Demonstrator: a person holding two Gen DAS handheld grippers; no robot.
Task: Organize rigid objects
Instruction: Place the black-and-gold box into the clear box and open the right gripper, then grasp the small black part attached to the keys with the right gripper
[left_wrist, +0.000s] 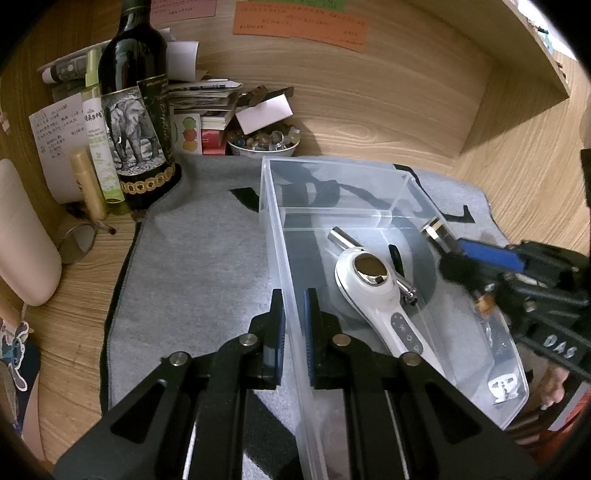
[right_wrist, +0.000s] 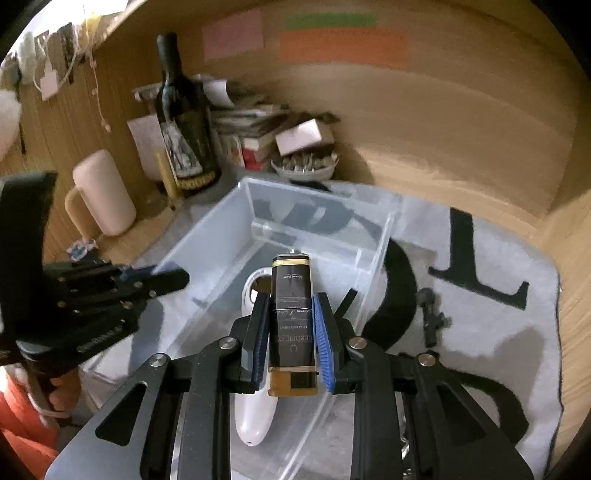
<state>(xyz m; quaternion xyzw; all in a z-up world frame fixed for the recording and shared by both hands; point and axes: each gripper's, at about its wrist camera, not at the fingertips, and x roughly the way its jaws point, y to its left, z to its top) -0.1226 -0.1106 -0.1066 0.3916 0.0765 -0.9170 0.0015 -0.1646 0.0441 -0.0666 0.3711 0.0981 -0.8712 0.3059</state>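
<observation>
A: Advice for this step? The right gripper (right_wrist: 290, 334), low centre of its own view, has its fingers clamped on the small bottle (right_wrist: 291, 317), held above the clear bin (left_wrist: 280, 229).

B: I'd lower it into the bare space beside the white handheld device (left_wrist: 373, 291), clear of the inner divider, then release gently.

A: And the left gripper (left_wrist: 293, 328)?

B: Fingers pinched narrow on the bin's near wall, steadying it on the bench.

A: What does the bottle look like?

B: Rectangular and rigid, with a dark printed label, gold shoulder and amber base.
</observation>
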